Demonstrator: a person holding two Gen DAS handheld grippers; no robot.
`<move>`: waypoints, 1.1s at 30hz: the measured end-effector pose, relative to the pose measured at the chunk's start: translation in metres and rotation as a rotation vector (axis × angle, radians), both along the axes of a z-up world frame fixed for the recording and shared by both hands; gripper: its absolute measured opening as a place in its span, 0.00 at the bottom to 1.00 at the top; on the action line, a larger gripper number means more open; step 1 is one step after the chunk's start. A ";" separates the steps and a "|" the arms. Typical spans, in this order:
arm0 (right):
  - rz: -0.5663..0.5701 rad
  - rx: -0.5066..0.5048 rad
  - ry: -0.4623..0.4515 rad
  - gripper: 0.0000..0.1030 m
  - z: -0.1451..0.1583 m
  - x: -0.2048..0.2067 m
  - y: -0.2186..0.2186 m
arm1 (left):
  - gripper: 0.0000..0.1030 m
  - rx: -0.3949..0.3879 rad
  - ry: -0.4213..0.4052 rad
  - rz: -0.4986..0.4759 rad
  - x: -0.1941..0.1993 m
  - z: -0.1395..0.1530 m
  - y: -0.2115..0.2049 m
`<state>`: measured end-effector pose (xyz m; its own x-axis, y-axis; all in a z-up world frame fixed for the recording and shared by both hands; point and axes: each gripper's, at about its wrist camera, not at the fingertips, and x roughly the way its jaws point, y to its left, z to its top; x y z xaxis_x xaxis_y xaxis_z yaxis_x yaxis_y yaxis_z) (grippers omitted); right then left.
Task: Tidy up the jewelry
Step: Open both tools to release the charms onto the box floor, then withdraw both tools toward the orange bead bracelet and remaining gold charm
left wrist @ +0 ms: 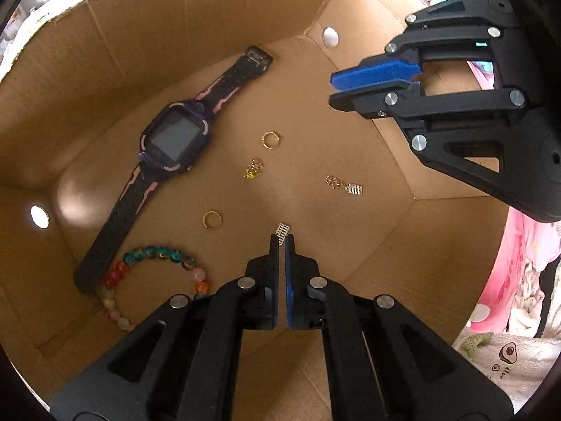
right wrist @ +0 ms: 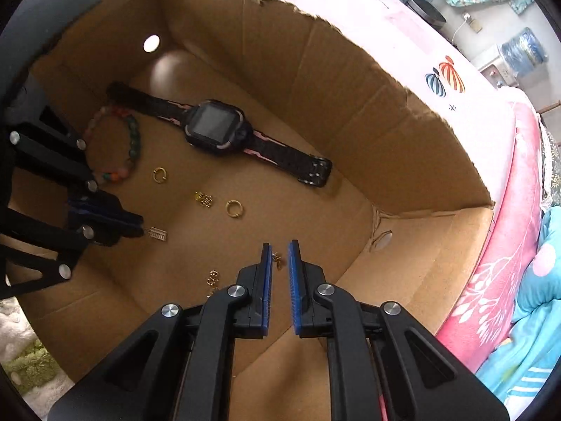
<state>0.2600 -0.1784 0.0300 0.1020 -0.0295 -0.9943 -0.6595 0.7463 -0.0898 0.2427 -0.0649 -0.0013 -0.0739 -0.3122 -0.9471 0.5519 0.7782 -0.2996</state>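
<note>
Left gripper (left wrist: 281, 240) jaws clenched on a silver charm (left wrist: 283, 233), lifted off the box (right wrist: 315, 80) floor for sorting; right gripper (right wrist: 279, 252) jaws parted, unloaded.

One watch (left wrist: 173, 139), one bead bracelet (left wrist: 154, 273), two gold rings (left wrist: 270, 139), three charms (left wrist: 345, 184).

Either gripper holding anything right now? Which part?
Left gripper is shut on the small silver abacus-shaped charm, pinched by its lower edge at the fingertips. Right gripper holds nothing: its jaws stand slightly apart over the cardboard box.
</note>
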 end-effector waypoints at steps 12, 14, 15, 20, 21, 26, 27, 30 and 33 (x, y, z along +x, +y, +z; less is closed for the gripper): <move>-0.079 0.103 -0.062 0.26 0.045 0.005 -0.018 | 0.04 -0.003 -0.099 0.027 0.009 0.032 0.008; -0.115 0.145 -0.093 0.32 0.062 0.002 -0.023 | 0.09 -0.016 -0.173 0.026 0.003 0.052 0.011; -0.136 0.178 -0.114 0.32 0.074 -0.002 -0.026 | 0.15 -0.035 -0.219 0.027 -0.004 0.066 0.015; -0.198 0.382 -0.262 0.33 0.137 -0.043 -0.044 | 0.26 -0.154 -0.431 0.028 -0.052 0.128 0.039; -0.207 0.428 -0.287 0.33 0.147 -0.055 -0.049 | 0.28 -0.170 -0.464 0.030 -0.065 0.135 0.043; -0.262 0.566 -0.394 0.33 0.171 -0.128 -0.072 | 0.37 -0.218 -0.613 0.015 -0.141 0.156 0.061; -0.281 0.585 -0.397 0.33 0.167 -0.141 -0.075 | 0.41 -0.220 -0.640 0.012 -0.154 0.154 0.062; -0.362 0.623 -0.404 0.33 0.143 -0.182 -0.084 | 0.48 -0.220 -0.695 0.005 -0.195 0.134 0.062; -0.480 0.648 -0.360 0.33 0.103 -0.209 -0.091 | 0.48 -0.214 -0.698 0.037 -0.214 0.100 0.055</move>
<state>0.0506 -0.2698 0.1329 0.5339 0.4089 -0.7401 -0.2753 0.9117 0.3051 0.0290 -0.0097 0.0984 0.5391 -0.4862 -0.6877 0.6442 0.7641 -0.0352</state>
